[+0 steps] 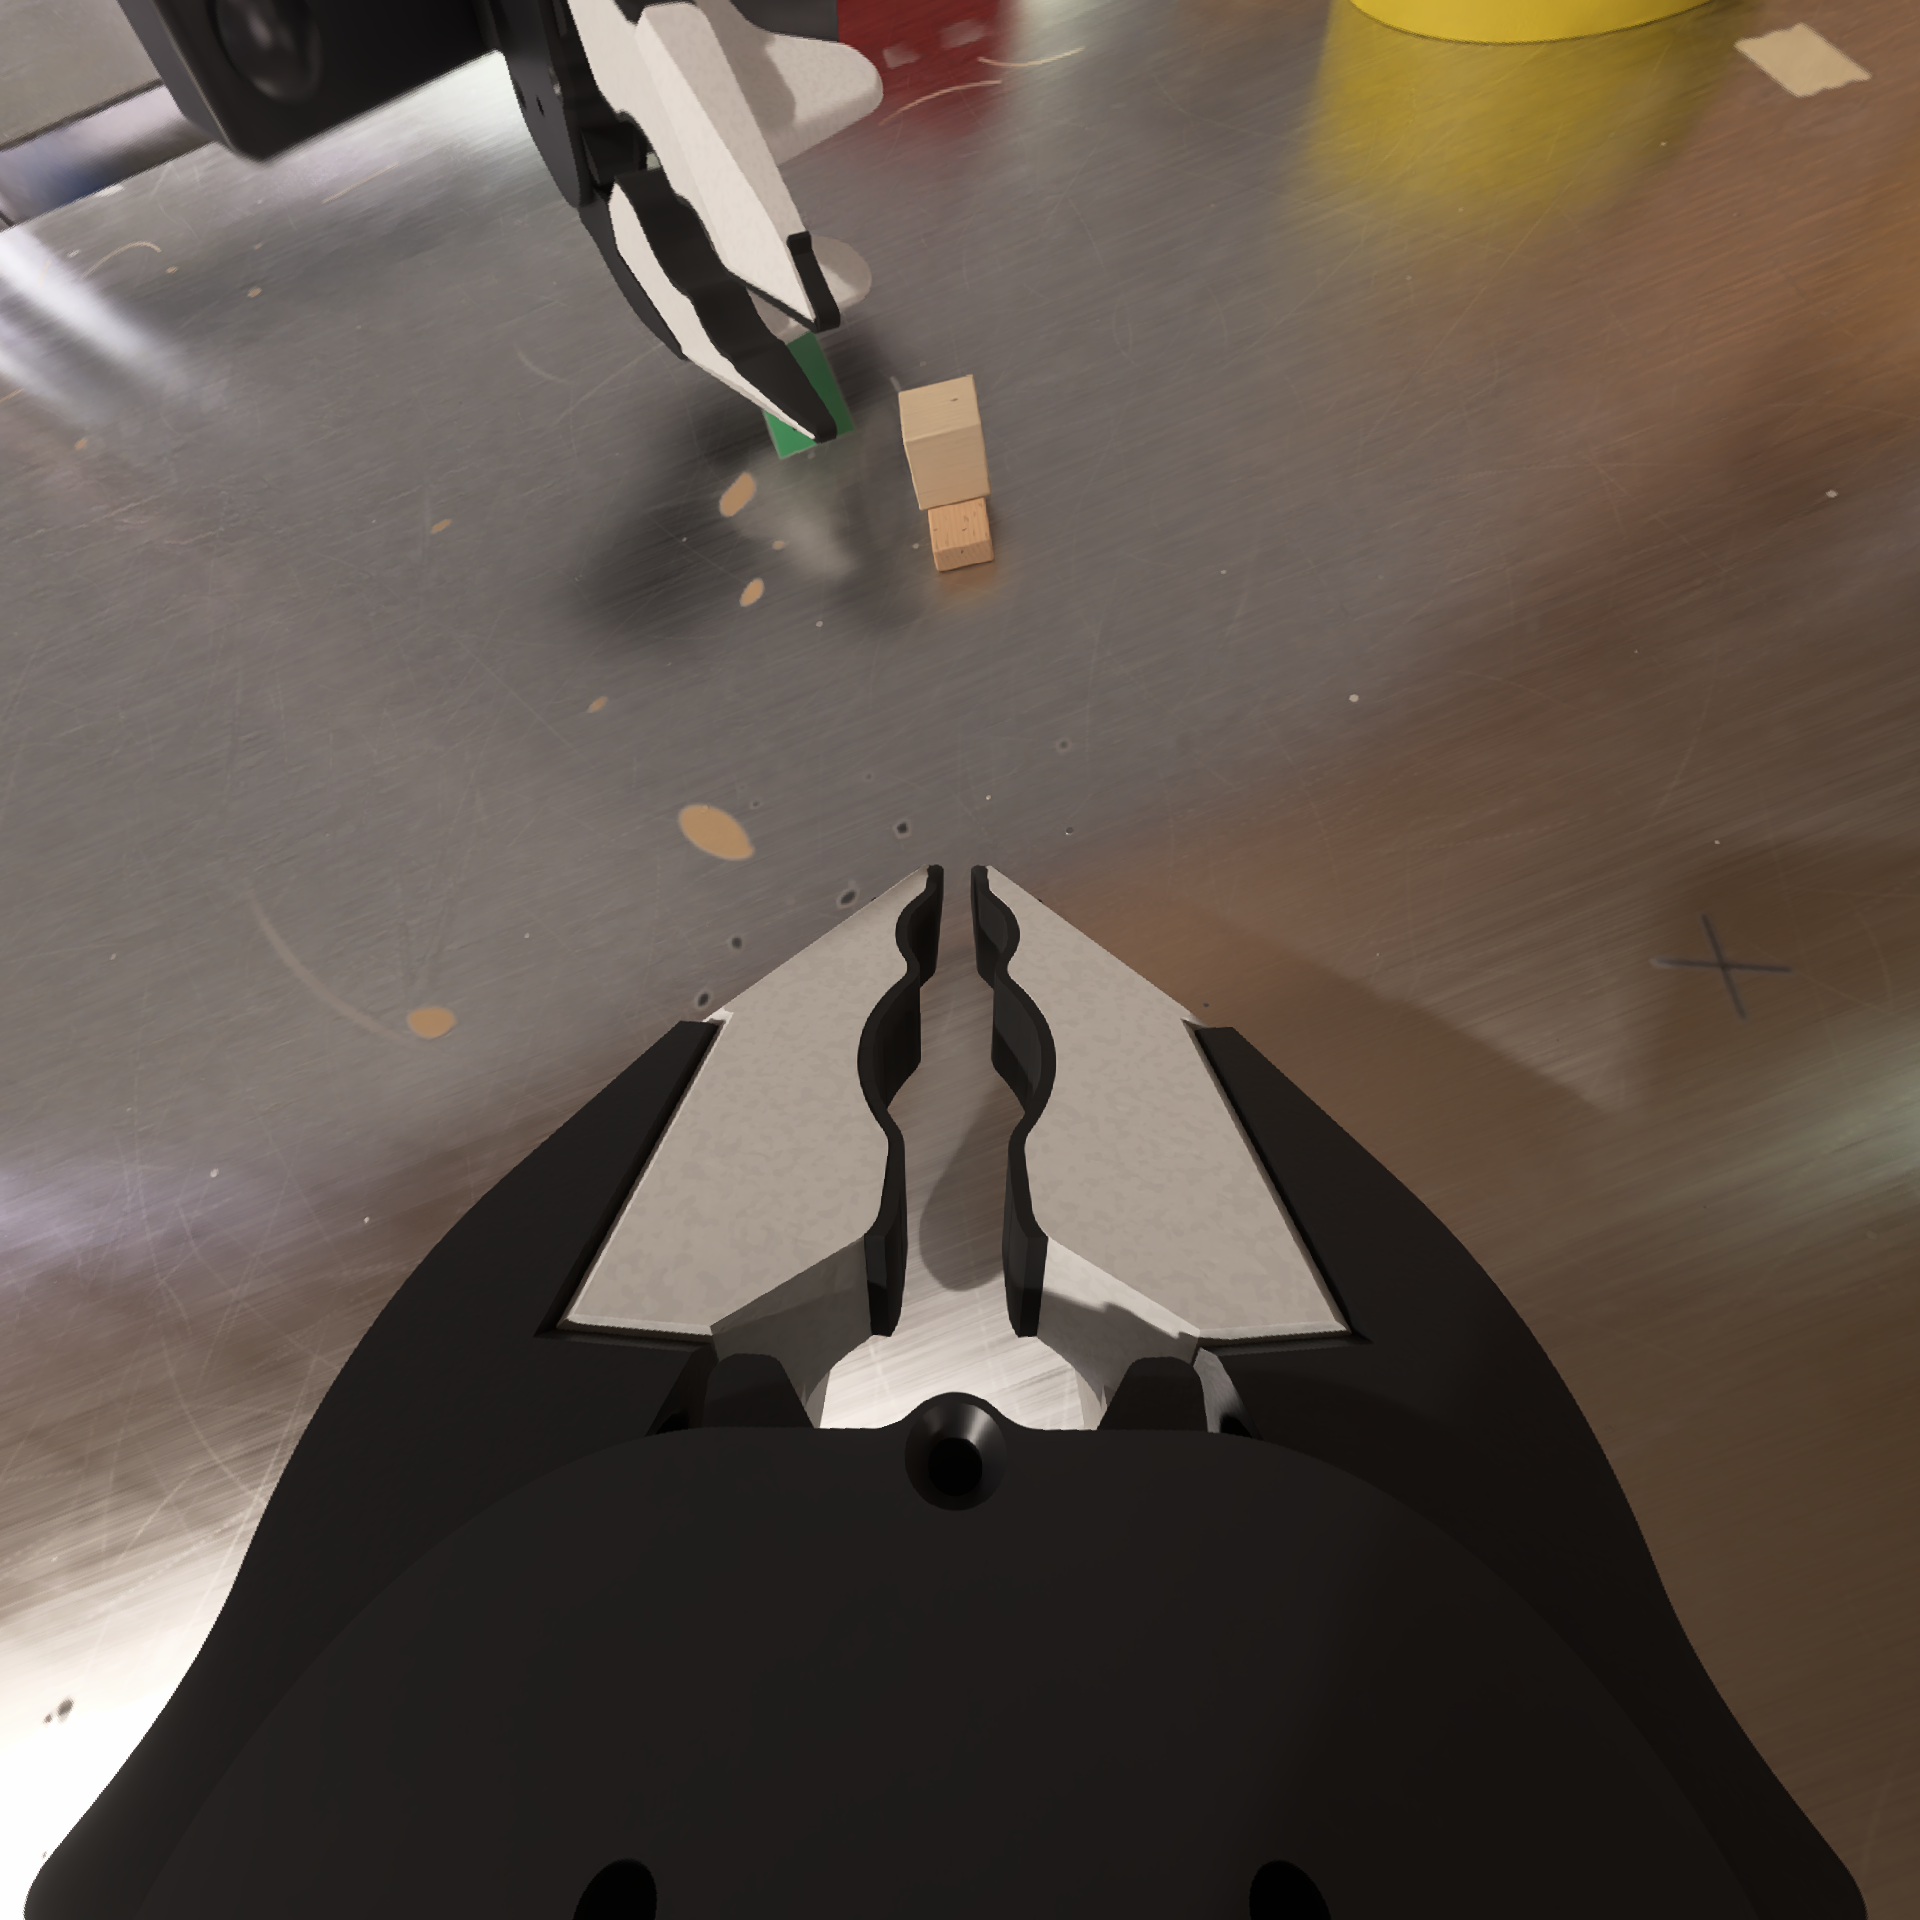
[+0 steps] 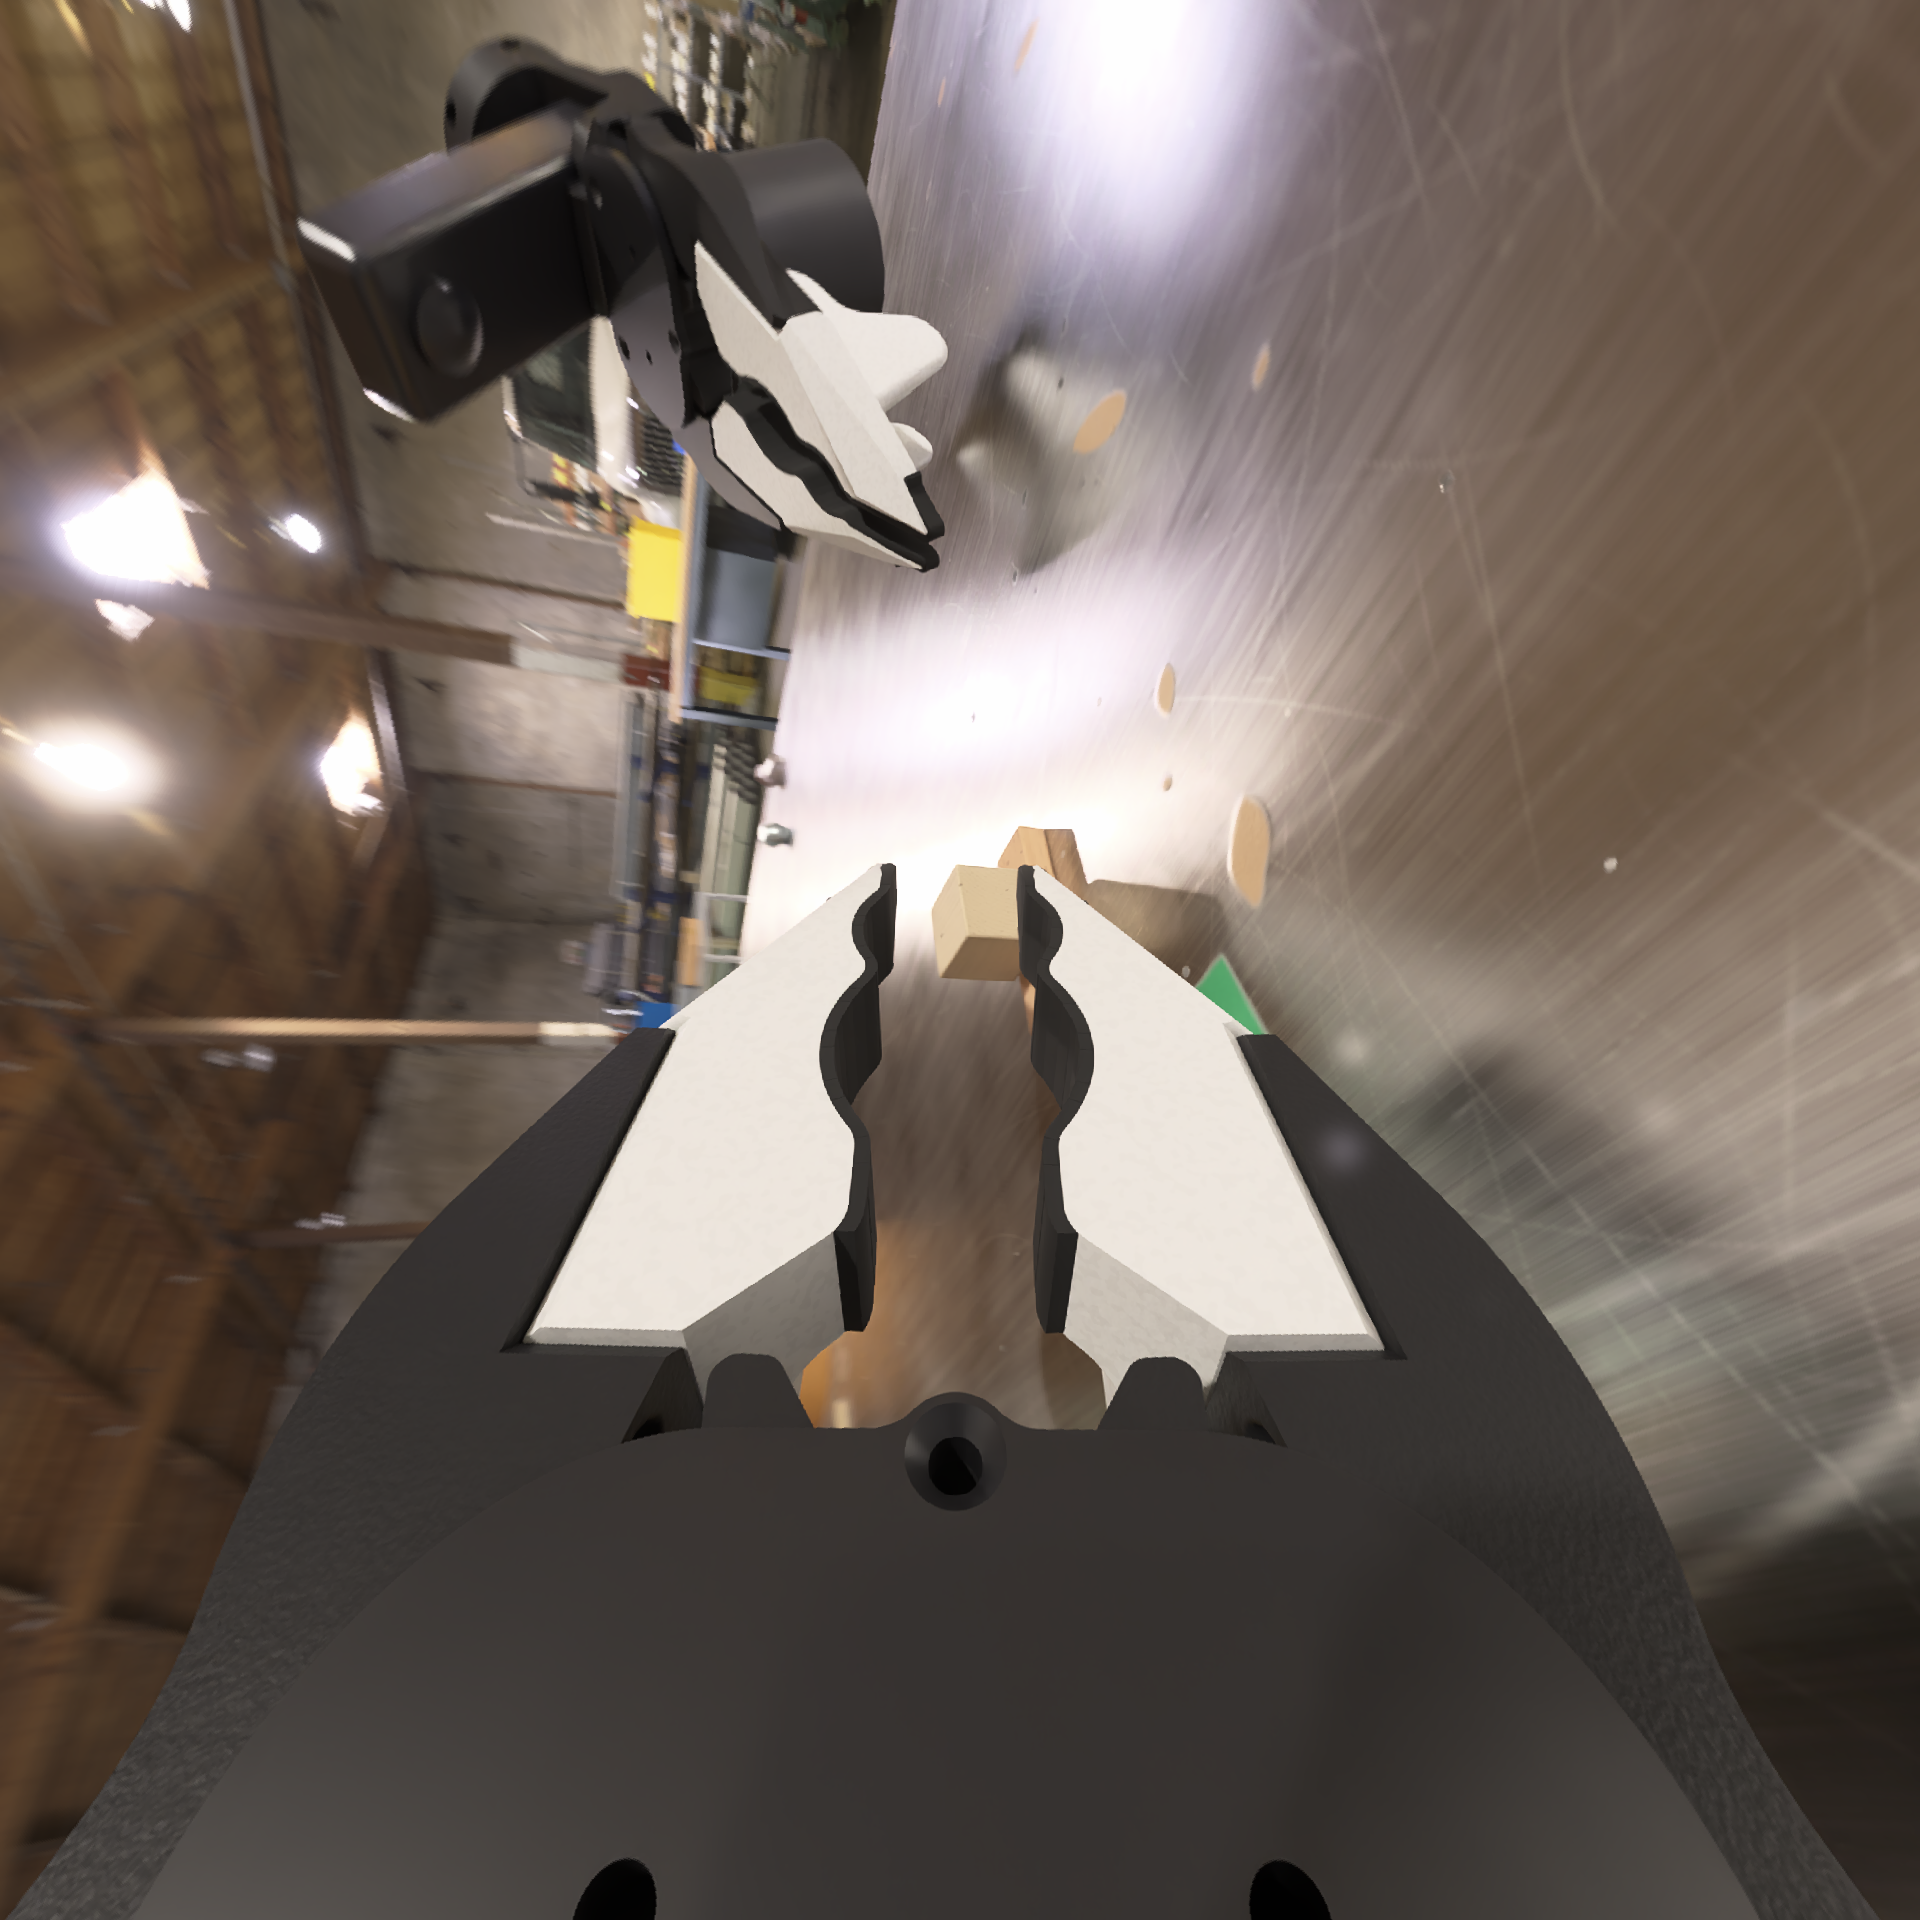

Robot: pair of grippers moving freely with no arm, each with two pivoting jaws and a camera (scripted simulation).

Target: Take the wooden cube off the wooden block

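A pale wooden cube (image 1: 943, 442) stands on a smaller, darker wooden block (image 1: 961, 535) on the metal table (image 1: 1351, 675). My right gripper (image 1: 821, 376) is open and empty. It hangs just left of the stack, over a green block (image 1: 790, 442), and touches neither wooden piece. In the right wrist view the cube (image 2: 975, 925) shows just beyond my right gripper's (image 2: 956, 883) open tips, with the wooden block (image 2: 1051, 847) and the green block (image 2: 1226, 992) partly hidden by the right finger. My left gripper (image 1: 956, 883) is shut and empty, well short of the stack; it also shows in the right wrist view (image 2: 920, 551).
A yellow round object (image 1: 1507, 16) and a red object (image 1: 914, 31) stand at the table's far side. A strip of pale tape (image 1: 1803, 57) and a pencil cross (image 1: 1725, 966) mark the scratched, paint-spotted surface.
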